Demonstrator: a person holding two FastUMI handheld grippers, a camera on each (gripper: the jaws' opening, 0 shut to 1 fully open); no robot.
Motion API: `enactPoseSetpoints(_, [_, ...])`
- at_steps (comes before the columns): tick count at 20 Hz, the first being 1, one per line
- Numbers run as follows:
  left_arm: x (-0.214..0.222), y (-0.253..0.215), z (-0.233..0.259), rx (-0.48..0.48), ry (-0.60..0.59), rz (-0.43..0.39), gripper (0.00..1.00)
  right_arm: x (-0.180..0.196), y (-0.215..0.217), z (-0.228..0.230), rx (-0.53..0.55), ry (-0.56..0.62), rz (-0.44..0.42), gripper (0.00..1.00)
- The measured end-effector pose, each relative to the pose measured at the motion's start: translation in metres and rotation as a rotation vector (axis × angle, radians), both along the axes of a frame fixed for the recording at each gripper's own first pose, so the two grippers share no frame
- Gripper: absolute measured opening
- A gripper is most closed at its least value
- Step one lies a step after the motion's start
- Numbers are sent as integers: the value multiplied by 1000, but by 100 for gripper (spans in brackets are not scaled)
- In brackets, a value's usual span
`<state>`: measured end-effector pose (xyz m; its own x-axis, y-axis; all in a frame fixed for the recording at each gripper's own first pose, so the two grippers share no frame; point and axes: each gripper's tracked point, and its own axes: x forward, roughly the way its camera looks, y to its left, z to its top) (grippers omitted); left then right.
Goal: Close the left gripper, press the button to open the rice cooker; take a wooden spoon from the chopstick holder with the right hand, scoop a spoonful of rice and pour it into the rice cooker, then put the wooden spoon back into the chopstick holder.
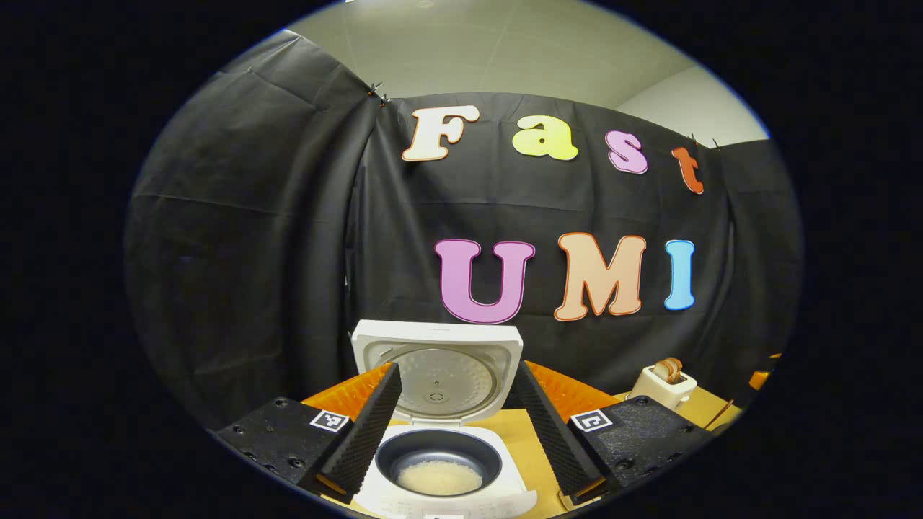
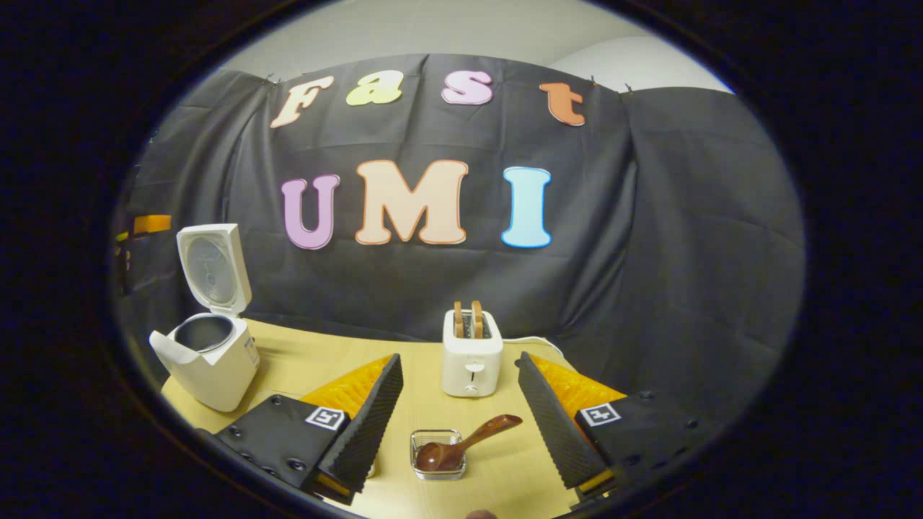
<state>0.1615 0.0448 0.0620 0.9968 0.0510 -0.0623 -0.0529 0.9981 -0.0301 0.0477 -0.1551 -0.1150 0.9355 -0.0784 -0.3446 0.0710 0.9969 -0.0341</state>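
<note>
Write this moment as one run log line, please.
rice cooker lid open | rice inside | wooden spoon in holder | both tongs open

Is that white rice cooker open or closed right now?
Open. The rice cooker's lid stands tipped up behind the pot, and the dark inner pot shows a little rice at its bottom.

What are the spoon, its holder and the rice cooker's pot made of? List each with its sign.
Spoon: apparently wood, dark reddish brown with a glossy sheen.
Holder: looks like a wire or clear square basket with shiny rims; uncertain.
Inner pot: probably coated metal, dark and smooth, holding white rice.
</note>
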Motion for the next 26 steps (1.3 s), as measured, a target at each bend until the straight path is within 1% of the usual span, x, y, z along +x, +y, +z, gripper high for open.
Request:
enactPoseSetpoints(1, [9, 1, 2, 5, -1, -5, 94, -1, 3, 2, 2, -3, 4, 99])
enactPoseSetpoints(5, [47, 3, 15, 33, -14, -31, 95, -10, 15, 3, -2, 3, 19, 99])
enactPoseSetpoints(7, [69, 4, 22, 10, -33, -28, 93, -16, 16, 1, -14, 11, 17, 100])
enactPoseSetpoints(9, [90, 8, 15, -17, -8, -20, 94, -19, 16, 0, -24, 19, 12, 99])
enactPoseSetpoints(11, [111, 10, 15, -46, 3, -23, 93, -24, 13, -2, -31, 29, 2, 100])
enactPoseSetpoints(12, [121, 13, 15, -54, 6, -20, 94, -26, 11, -3, -34, 34, -6, 100])
enactPoseSetpoints(13, [131, 18, 14, -51, 5, -12, 92, -29, 8, -4, -38, 40, -13, 100])
enactPoseSetpoints(15, [150, 26, 11, -26, 16, -3, 92, -33, 5, -6, -38, 52, -25, 100])
enactPoseSetpoints(16, [158, 27, 7, -15, 25, -9, 94, -35, 4, -7, -37, 58, -31, 100])
enactPoseSetpoints(19, [174, 31, -5, 14, 52, -6, 93, -37, 4, -9, -37, 68, -38, 100])
enactPoseSetpoints(20, [177, 30, -11, 7, 64, -7, 94, -36, 5, -9, -37, 66, -36, 100])
enactPoseSetpoints(24, [181, 32, -26, 15, 108, 6, 94, -32, 14, -5, -51, 56, -8, 100])
enactPoseSetpoints(26, [177, 29, -29, 10, 121, -4, 93, -30, 19, -2, -49, 45, 9, 100])
